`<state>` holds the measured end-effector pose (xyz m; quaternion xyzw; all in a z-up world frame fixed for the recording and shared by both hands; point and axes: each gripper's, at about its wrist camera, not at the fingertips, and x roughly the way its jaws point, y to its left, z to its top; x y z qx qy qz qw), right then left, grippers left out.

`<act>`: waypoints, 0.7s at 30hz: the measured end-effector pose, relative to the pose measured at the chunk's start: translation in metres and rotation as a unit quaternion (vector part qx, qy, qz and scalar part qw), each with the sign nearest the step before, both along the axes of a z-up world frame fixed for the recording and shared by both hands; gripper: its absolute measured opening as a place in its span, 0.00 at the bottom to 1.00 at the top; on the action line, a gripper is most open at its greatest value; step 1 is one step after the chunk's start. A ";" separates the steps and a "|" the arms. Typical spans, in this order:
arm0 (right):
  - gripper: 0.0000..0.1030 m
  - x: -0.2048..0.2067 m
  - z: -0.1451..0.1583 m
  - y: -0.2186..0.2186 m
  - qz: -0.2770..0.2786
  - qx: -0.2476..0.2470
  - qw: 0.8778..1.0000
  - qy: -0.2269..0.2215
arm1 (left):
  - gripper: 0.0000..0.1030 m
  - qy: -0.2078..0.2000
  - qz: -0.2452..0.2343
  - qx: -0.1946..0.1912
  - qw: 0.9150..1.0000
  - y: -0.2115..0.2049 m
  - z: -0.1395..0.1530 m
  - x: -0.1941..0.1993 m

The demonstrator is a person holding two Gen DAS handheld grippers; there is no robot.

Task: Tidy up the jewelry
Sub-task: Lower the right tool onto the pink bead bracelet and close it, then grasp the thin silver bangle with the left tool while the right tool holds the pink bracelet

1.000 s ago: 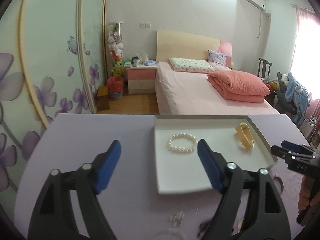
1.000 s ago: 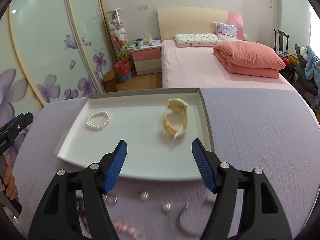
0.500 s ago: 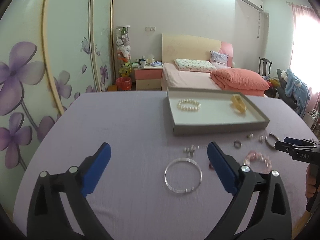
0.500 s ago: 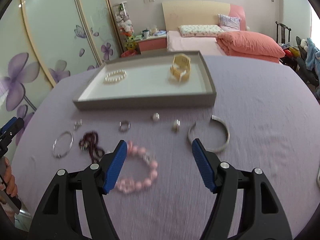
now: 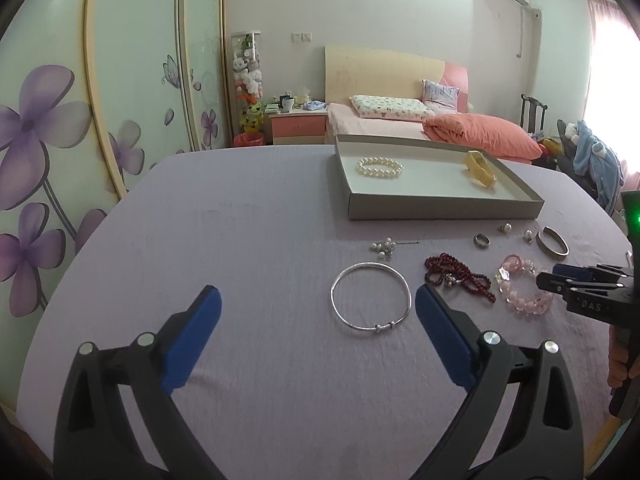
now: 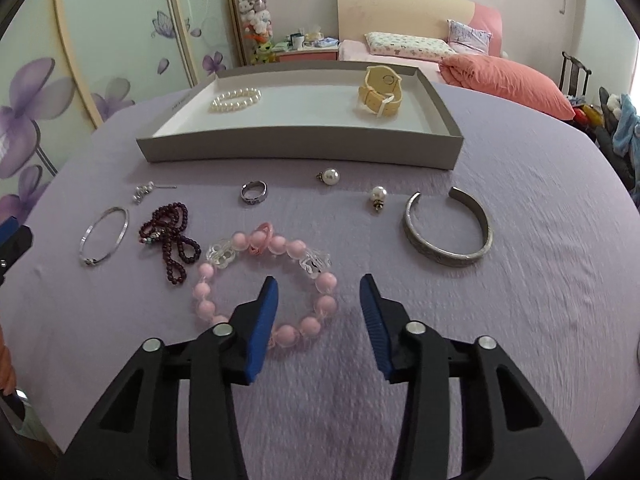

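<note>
A grey tray (image 6: 304, 151) (image 5: 440, 202) on the purple table holds a pearl bracelet (image 6: 236, 99) (image 5: 379, 167) and a yellow watch (image 6: 380, 90) (image 5: 480, 168). In front of it lie a pink bead bracelet (image 6: 264, 284) (image 5: 522, 284), a dark red bead string (image 6: 170, 234) (image 5: 456, 276), a thin silver bangle (image 6: 105, 235) (image 5: 371, 300), a silver cuff (image 6: 448, 228) (image 5: 552, 242), a ring (image 6: 253, 192) (image 5: 481, 240), two pearl earrings (image 6: 330, 177) and a small pearl pin (image 6: 144, 191) (image 5: 384, 247). My right gripper (image 6: 318, 304) is open over the pink bracelet's right side. My left gripper (image 5: 316, 320) is open, the bangle near its right finger.
The purple cloth table (image 6: 540, 280) ends at a rounded edge near me. Behind it are a pink bed (image 5: 400, 120), a nightstand (image 5: 298, 126) and flowered wardrobe doors (image 5: 80, 120). The right gripper body shows at the right edge of the left wrist view (image 5: 592, 292).
Both grippers drew back from the tray toward the near table edge and lowered. The right gripper now hovers over the pink bracelet with its jaws somewhat narrower; the loose jewelry came into view.
</note>
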<state>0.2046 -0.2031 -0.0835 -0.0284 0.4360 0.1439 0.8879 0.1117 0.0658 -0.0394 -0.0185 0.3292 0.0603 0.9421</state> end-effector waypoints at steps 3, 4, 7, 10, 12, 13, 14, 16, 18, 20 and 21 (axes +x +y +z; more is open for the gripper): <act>0.38 0.005 -0.005 0.003 -0.002 -0.008 1.000 0.002 | 0.93 0.001 0.000 0.001 1.000 0.000 0.000 0.000; 0.38 0.005 -0.005 0.003 -0.002 -0.012 1.000 -0.001 | 0.93 0.001 -0.001 0.001 1.000 0.000 -0.001 0.000; 0.38 0.009 -0.004 0.002 0.002 -0.011 1.000 -0.001 | 0.93 0.003 -0.004 0.002 1.000 -0.001 -0.002 0.001; 0.38 0.014 -0.003 0.003 0.009 -0.013 1.000 -0.002 | 0.93 0.006 -0.005 0.003 1.000 -0.003 -0.003 0.003; 0.38 0.015 -0.003 0.003 0.016 -0.016 1.000 -0.004 | 0.93 0.008 -0.006 0.001 1.000 -0.004 -0.004 0.004; 0.38 0.014 -0.003 0.004 0.019 -0.016 1.000 -0.007 | 0.93 0.008 -0.007 0.000 1.000 -0.005 -0.005 0.004; 0.37 0.014 -0.004 0.005 0.021 -0.017 1.000 -0.009 | 0.93 0.009 -0.008 0.000 1.000 -0.005 -0.005 0.005; 0.29 0.011 -0.004 0.006 0.032 -0.017 0.999 -0.014 | 0.93 0.010 -0.009 0.001 1.000 -0.006 -0.006 0.006; 0.21 0.008 -0.003 0.010 0.043 -0.021 0.999 -0.019 | 0.93 0.012 -0.012 0.001 1.000 -0.008 -0.008 0.007; 0.19 0.006 -0.002 0.011 0.043 -0.025 0.999 -0.020 | 0.93 0.015 -0.013 0.003 1.000 -0.009 -0.009 0.008; 0.19 0.004 -0.002 0.010 0.043 -0.027 0.998 -0.021 | 0.93 0.016 -0.013 0.003 1.000 -0.010 -0.010 0.008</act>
